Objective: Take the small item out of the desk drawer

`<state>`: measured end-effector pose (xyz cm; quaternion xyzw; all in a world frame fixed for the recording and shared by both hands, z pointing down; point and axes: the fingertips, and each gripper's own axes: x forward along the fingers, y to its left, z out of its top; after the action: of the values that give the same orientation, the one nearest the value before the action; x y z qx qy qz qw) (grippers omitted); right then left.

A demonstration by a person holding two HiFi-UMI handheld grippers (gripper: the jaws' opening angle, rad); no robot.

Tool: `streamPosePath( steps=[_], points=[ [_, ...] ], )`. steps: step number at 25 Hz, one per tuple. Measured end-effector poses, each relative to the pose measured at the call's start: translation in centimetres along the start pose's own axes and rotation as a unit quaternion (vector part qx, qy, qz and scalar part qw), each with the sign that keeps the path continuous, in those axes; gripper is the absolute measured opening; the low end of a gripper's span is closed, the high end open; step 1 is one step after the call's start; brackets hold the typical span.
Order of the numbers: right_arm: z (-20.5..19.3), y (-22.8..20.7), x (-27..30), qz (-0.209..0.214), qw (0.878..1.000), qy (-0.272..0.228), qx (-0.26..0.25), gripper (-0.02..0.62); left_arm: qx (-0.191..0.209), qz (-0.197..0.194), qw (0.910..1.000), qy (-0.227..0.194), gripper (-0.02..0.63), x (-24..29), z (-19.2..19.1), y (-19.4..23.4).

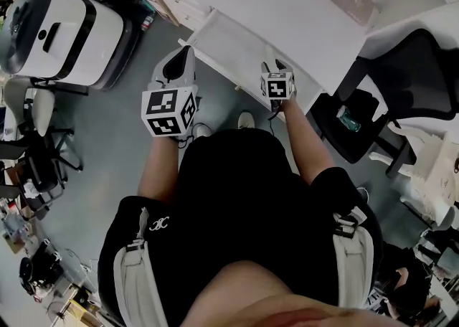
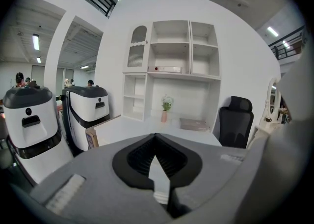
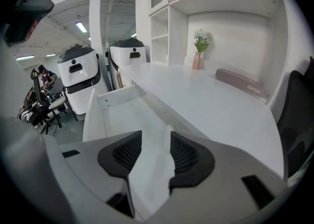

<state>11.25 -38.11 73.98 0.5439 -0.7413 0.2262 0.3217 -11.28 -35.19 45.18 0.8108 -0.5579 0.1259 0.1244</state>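
The white desk drawer (image 1: 231,51) stands pulled out from the white desk (image 1: 287,3). In the right gripper view its pale inside (image 3: 125,112) lies just ahead and below, and I can make out no small item in it. My right gripper (image 3: 156,150) is open, its black ribbed pads apart with only the drawer floor showing between them; in the head view it (image 1: 276,69) hangs over the drawer's near end. My left gripper (image 2: 155,139) has its pad tips meeting and holds nothing. It (image 1: 184,53) sits left of the drawer, above the floor.
Two white machines (image 2: 29,120) stand left of the desk, one close to my left side (image 1: 61,24). A black office chair (image 1: 401,82) is at the right. On the desk are a vase of flowers (image 3: 198,51) and a flat greyish case (image 3: 240,83), under a white shelf unit (image 2: 171,66).
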Motion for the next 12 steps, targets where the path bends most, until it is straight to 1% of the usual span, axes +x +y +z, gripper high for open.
streamPosePath(
  steps=[5,8,10,12],
  points=[
    [-1.3,-0.7,2.7,-0.006,1.000,0.015,0.004,0.184,-0.008,0.033,0.9994,0.011,0.012,-0.2,-0.8,1.0],
    [-2.1,-1.3,4.3,-0.010,0.999,0.037,-0.007,0.189,-0.016,0.055,0.9982,0.019,0.012,-0.4,-1.5,1.8],
    [-2.5,-1.7,5.1,-0.018,0.999,0.048,-0.015,0.190,-0.020,0.070,0.9971,0.025,0.014,-0.7,-2.1,2.1],
    [-3.0,-2.3,5.9,-0.030,0.998,0.053,-0.011,0.190,-0.023,0.081,0.9959,0.030,0.012,-0.8,-2.5,2.3]
  ],
)
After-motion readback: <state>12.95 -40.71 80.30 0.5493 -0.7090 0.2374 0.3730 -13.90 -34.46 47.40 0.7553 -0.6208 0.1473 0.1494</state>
